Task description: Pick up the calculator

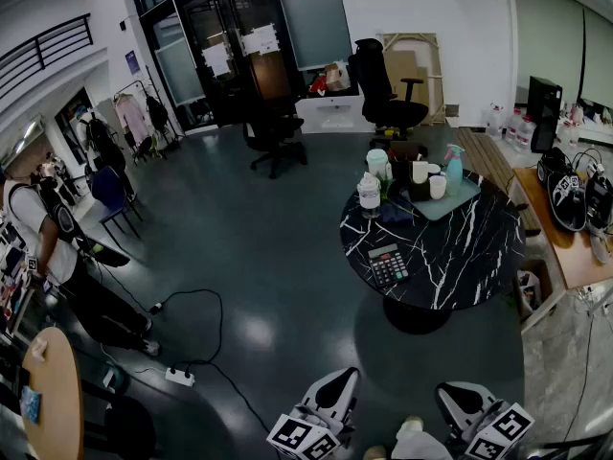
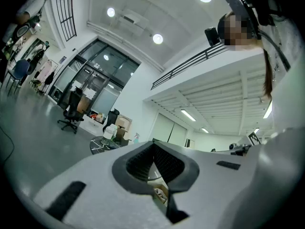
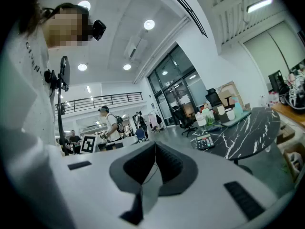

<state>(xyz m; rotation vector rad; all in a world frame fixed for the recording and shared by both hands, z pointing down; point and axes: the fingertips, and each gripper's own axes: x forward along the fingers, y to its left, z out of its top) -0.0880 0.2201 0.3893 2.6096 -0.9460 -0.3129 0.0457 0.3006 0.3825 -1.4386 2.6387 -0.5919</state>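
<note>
The calculator (image 1: 388, 264) lies near the worktop's (image 1: 465, 257) left edge. The left gripper (image 2: 153, 145) and right gripper (image 3: 155, 148) fingers are pressed together, empty.

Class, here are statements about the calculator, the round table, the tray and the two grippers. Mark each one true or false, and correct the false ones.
1. The dark rectangular calculator lies on the round black marble-patterned table. True.
2. The right gripper is shut on the calculator. False: its jaws are together on nothing, well short of the table.
3. The calculator sits in the pale rectangular tray. False: it lies on bare tabletop near the table's edge, apart from the tray.
4. The left gripper is shut and empty. True.
</note>
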